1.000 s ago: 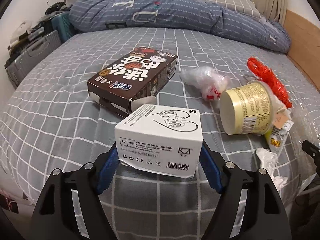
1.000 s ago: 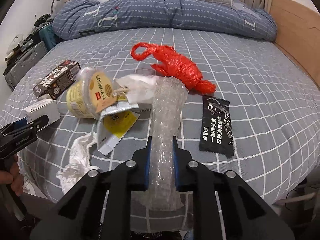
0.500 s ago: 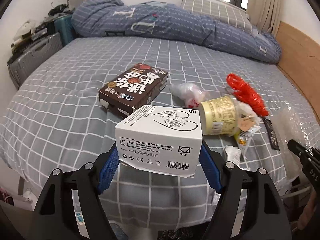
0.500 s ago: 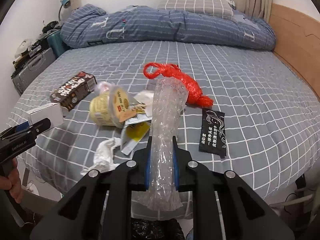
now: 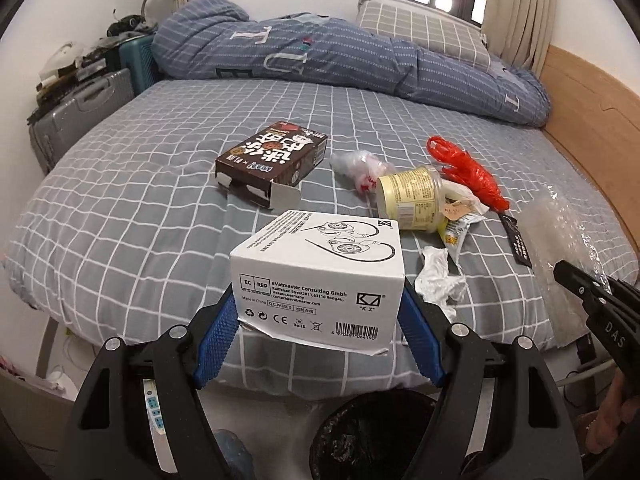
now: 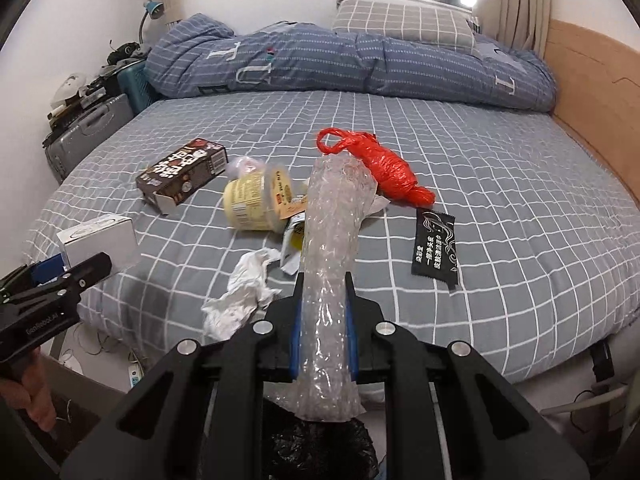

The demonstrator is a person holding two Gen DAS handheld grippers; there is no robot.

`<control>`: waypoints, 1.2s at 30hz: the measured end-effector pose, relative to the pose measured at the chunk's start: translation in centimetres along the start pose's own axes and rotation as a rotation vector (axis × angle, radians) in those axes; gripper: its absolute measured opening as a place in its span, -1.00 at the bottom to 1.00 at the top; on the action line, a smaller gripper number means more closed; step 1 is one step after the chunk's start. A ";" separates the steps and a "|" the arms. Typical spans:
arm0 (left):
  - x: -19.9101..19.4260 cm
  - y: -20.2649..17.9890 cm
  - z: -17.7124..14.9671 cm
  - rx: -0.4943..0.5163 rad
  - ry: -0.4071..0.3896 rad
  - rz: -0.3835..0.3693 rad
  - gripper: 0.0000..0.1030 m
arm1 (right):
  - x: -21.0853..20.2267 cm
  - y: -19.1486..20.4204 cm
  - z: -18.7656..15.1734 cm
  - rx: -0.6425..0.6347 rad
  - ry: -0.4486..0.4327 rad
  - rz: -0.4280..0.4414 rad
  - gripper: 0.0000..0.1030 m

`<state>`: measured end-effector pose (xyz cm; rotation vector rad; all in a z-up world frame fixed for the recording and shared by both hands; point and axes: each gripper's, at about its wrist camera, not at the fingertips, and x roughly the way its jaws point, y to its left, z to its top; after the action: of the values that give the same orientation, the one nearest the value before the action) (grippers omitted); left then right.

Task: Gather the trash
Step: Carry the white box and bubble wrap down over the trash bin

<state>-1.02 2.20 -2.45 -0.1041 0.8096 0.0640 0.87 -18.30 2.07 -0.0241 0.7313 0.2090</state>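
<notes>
Our left gripper [image 5: 318, 308] is clamped on the white earphone box [image 5: 320, 276], its 2 blue pads pressed to the box's left and right sides, so the jaws stand about 1 box-width apart. The box is lifted clear of the grey checked bed [image 5: 140, 216] and hangs past its near edge. At 6 o'clock below the box we see the black-lined trash bin [image 5: 368, 436] on the floor.

Our right gripper [image 6: 322, 334] is closed nearly all the way on a roll of bubble wrap [image 6: 332, 240]; the pads squeeze its lower part, and the roll sticks out forward at 12 o'clock, with its short tail drooping toward the black bin liner [image 6: 316, 448] at 6 o'clock.

Trash left on the bed, in the right wrist view: the brown snack box [image 6: 184, 174] at 10 o'clock, with an end flap open; the yellow cup [image 6: 254, 200] on its side just right of it; a clear plastic bag [image 6: 244, 164] touching the cup's far side; the red plastic bag [image 6: 380, 168] at 1 o'clock; the black sachet [image 6: 434, 248] flat at 3 o'clock, apart from the rest; a crumpled white tissue [image 6: 244, 292] at 9 o'clock near the bed edge; and a yellow wrapper [image 6: 294, 236] between cup and tissue, partly hidden by the bubble wrap.

At 12 o'clock lie the blue duvet [image 6: 340, 64] and a checked pillow [image 6: 400, 24].
</notes>
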 end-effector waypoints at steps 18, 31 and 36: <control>-3.5 0.8 -3.6 -0.031 -0.007 0.007 0.42 | -2.8 2.2 -3.7 -0.006 0.012 0.024 -0.70; -4.8 -0.4 -8.0 -0.011 0.046 -0.007 0.42 | -4.6 3.1 -6.7 -0.002 0.046 0.035 -0.70; -5.5 -0.4 -9.2 -0.015 0.067 -0.003 0.42 | -5.0 3.2 -8.1 0.013 0.079 0.037 -0.70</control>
<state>-11.39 0.65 -4.79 -0.1221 0.8762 0.0637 -8.76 -16.87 -0.52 -0.0063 0.8126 0.2398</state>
